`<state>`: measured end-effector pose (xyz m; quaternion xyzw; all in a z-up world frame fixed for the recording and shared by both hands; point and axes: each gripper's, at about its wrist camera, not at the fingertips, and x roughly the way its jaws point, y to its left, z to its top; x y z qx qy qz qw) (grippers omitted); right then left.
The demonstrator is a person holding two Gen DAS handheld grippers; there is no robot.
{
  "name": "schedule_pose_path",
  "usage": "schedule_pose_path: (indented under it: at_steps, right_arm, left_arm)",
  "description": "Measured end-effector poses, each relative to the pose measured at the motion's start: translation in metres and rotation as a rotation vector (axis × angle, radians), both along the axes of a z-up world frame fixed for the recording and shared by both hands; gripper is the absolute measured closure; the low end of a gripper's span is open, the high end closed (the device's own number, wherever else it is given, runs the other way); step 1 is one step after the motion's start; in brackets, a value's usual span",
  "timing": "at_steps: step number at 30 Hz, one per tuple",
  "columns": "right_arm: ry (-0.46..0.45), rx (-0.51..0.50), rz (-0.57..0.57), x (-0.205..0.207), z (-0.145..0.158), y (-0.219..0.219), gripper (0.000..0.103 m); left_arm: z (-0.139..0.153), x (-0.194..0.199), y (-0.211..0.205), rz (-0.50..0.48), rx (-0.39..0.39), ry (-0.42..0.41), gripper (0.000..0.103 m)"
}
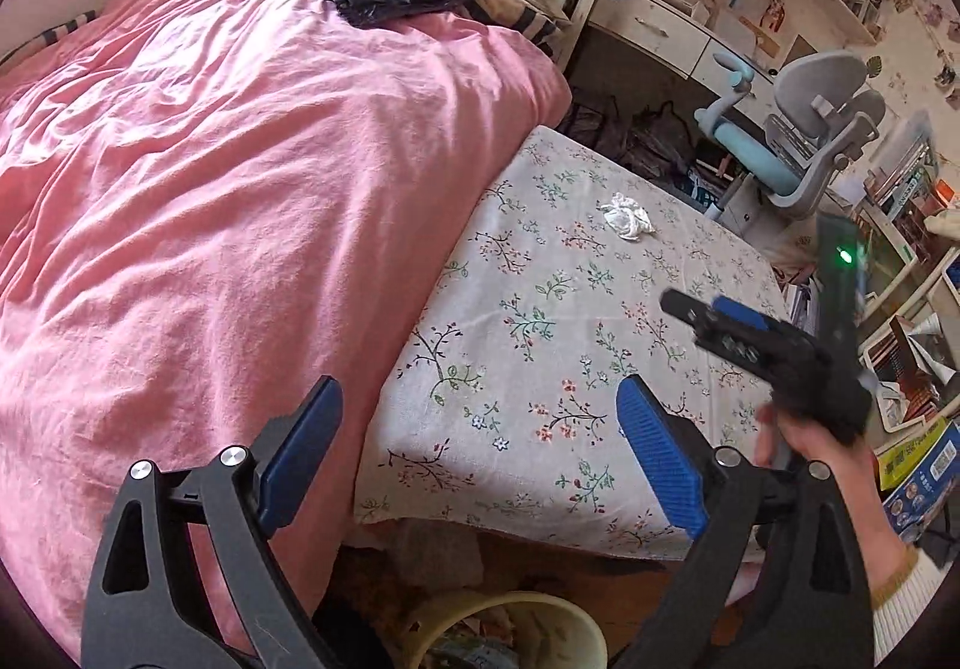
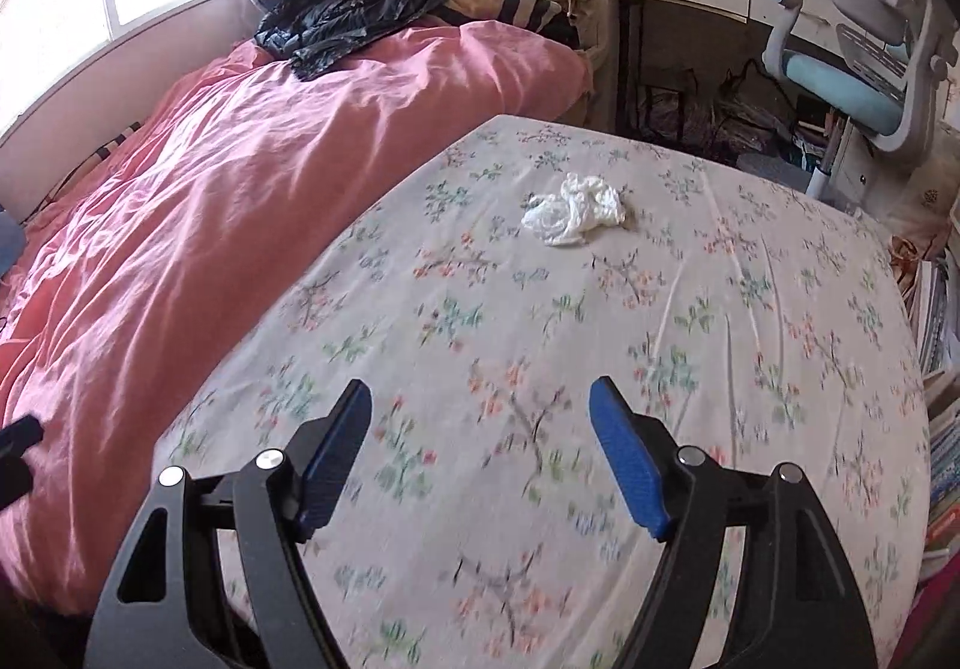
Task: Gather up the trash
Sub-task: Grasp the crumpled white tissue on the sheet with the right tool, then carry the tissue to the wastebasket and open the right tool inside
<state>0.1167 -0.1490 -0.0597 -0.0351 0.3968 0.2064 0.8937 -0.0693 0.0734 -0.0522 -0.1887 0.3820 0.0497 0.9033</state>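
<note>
Floral sheet (image 2: 720, 309) bears a crumpled white tissue (image 2: 575, 210); both claws gape empty.

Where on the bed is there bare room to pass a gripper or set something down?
The floral sheet is bare from the right gripper up to the crumpled tissue, and rightward to the mattress edge. The pink duvet is rumpled, with a black jacket at its far end.

My left camera looks down along its fingers from the foot of the bed, over a trash bin (image 1: 510, 633). My right camera sits closer, low over the flowery sheet (image 2: 600, 339). Both face the desk and chair. Both see the pink quilt (image 1: 210, 219) and the crumpled tissue (image 2: 573, 210).
</note>
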Motion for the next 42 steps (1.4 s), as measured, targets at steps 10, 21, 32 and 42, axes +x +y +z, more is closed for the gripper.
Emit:
schedule_pose_path:
  at_steps: [10, 21, 32, 42]
  right_arm:
    - [0.028, -0.099, -0.093, 0.128, -0.03, 0.018, 0.031]
    - [0.056, -0.106, -0.042, 0.132, -0.033, 0.021, 0.091]
    - [0.079, 0.075, 0.141, -0.061, 0.001, -0.005, 0.091]
    - [0.28, 0.037, 0.291, -0.231, -0.053, 0.003, 0.091]
  left_arm:
    - [0.008, 0.029, -0.005, -0.044, -0.014, -0.01, 0.014]
    - [-0.003, 0.041, -0.002, -0.026, -0.018, 0.026, 0.014]
    - [0.015, 0.016, 0.019, 0.124, 0.054, -0.069, 0.014]
    - [0.009, 0.008, 0.003, 0.107, 0.157, -0.058, 0.014]
